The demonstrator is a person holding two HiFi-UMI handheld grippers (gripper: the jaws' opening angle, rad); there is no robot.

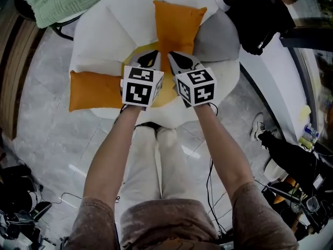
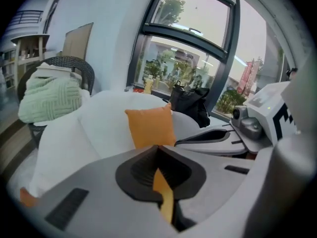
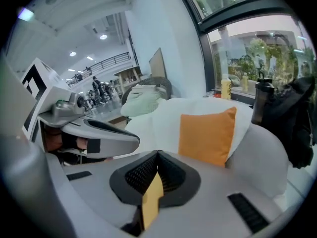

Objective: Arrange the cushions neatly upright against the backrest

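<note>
A white round sofa [image 1: 104, 33] holds three cushions that I can name. One orange cushion [image 1: 177, 25] [image 2: 150, 125] [image 3: 206, 130] stands upright against the backrest. A second orange cushion [image 1: 96, 90] lies flat at the sofa's left edge, and a grey cushion [image 1: 216, 38] leans at the right. A yellow cushion [image 1: 166, 92] lies on the seat under both grippers. My left gripper [image 1: 154, 53] [image 2: 158, 148] and right gripper [image 1: 171, 55] [image 3: 158, 153] hover side by side over it, both shut. A yellow sliver shows in the gap behind each pair of pads; I cannot tell whether fabric is pinched.
A wicker chair with a green knitted throw [image 1: 62, 1] [image 2: 49, 98] stands left of the sofa. A black bag [image 1: 260, 17] [image 2: 190, 103] sits at the right on a window ledge. Shoes [image 1: 260, 126] and cables lie on the marble floor.
</note>
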